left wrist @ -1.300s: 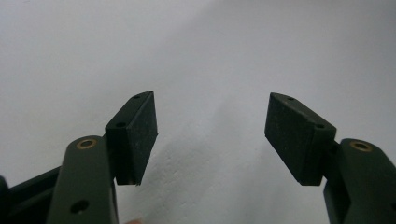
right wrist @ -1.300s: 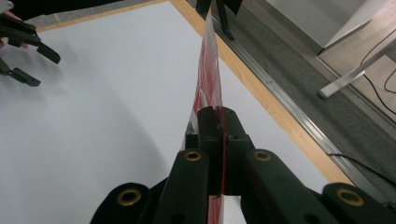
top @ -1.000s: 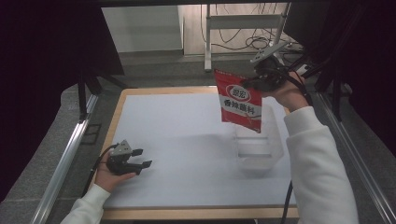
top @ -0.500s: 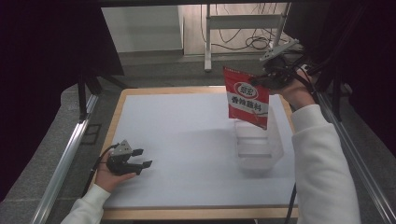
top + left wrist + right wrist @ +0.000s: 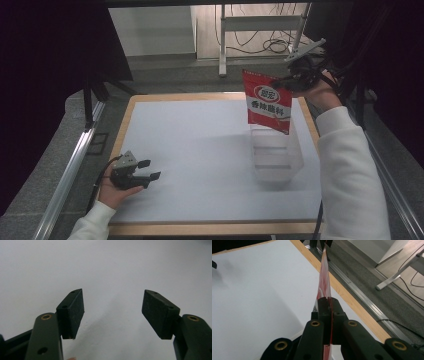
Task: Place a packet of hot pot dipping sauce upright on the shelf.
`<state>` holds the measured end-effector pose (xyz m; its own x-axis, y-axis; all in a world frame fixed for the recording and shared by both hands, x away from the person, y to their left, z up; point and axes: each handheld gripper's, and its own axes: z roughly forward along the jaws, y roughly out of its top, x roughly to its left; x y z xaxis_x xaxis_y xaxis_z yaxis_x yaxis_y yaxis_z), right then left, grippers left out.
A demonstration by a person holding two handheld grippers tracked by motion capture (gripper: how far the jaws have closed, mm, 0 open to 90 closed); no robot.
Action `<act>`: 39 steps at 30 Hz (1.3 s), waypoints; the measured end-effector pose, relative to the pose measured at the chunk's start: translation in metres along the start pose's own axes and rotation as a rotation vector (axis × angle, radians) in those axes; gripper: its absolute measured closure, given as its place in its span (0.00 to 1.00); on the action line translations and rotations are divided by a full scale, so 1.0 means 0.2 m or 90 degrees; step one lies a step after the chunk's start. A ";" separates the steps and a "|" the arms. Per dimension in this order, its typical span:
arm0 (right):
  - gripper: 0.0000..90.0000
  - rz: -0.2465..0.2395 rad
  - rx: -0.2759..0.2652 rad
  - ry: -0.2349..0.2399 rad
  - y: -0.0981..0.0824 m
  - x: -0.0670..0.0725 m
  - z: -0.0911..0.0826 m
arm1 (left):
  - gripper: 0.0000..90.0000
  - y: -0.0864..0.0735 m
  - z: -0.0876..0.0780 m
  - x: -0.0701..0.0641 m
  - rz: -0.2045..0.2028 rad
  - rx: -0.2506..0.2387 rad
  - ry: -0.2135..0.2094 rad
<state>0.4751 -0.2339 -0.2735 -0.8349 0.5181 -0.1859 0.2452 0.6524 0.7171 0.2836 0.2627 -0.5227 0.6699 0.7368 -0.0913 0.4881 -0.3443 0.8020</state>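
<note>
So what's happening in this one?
A person works at a white table with a gripper in each hand. The right gripper is shut on the top edge of a red seasoning packet, which hangs in the air above a clear plastic bin at the table's right. The left gripper rests low near the front left, jaws open and empty.

- I see my right gripper [image 5: 327, 305] clamped on the red packet [image 5: 325, 283], seen edge-on.
- The packet extends away over the white table [image 5: 257, 290].
- The table's wooden edge [image 5: 352, 302] runs beside a metal rail [image 5: 372, 303].
</note>
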 end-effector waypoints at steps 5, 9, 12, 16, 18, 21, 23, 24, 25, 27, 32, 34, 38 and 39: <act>0.99 0.002 -0.004 0.002 -0.01 -0.03 -0.01 | 0.38 -0.02 -0.02 -0.01 -0.010 -0.001 0.007; 0.99 0.000 0.001 0.000 -0.02 -0.05 -0.01 | 0.38 -0.02 -0.03 -0.02 -0.011 0.000 0.011; 0.99 -0.003 0.001 0.000 -0.04 -0.06 -0.01 | 0.38 -0.02 -0.03 -0.02 -0.012 0.001 0.013; 0.99 -0.004 -0.006 0.005 -0.05 -0.08 0.00 | 0.38 -0.03 -0.03 -0.01 -0.015 0.002 0.015; 0.99 -0.018 -0.002 0.005 -0.05 -0.08 0.02 | 0.38 -0.03 -0.03 -0.01 -0.014 0.003 0.015; 0.99 -0.017 -0.003 0.011 -0.07 -0.10 0.04 | 0.38 -0.03 -0.03 -0.01 -0.020 0.000 0.017; 0.99 -0.022 -0.004 0.015 -0.08 -0.12 0.07 | 0.38 -0.03 -0.03 -0.01 -0.022 0.000 0.018; 0.99 -0.022 -0.004 0.017 -0.09 -0.12 0.08 | 0.38 -0.03 -0.03 -0.01 -0.022 0.001 0.019; 0.99 -0.025 -0.005 0.021 -0.09 -0.12 0.09 | 0.38 -0.03 -0.03 0.00 -0.022 0.002 0.019; 0.99 -0.028 -0.018 0.026 -0.10 -0.13 0.09 | 0.38 -0.03 -0.02 0.00 -0.023 0.003 0.019; 0.99 -0.035 -0.042 0.023 -0.12 -0.15 0.10 | 0.38 -0.03 -0.02 0.00 -0.024 0.005 0.018; 0.99 -0.034 -0.050 0.025 -0.13 -0.15 0.09 | 0.38 -0.03 -0.01 0.00 -0.024 0.006 0.018; 0.99 -0.035 -0.058 0.039 -0.14 -0.15 0.08 | 0.38 -0.03 -0.01 0.00 -0.024 0.008 0.018; 0.99 -0.036 -0.060 0.042 -0.14 -0.15 0.08 | 0.38 -0.03 -0.01 0.00 -0.024 0.007 0.018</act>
<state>0.5013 -0.2593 -0.2985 -0.8778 0.4417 -0.1854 0.1514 0.6230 0.7674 0.2786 0.2660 -0.5257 0.6350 0.7654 -0.1044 0.5187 -0.3223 0.7919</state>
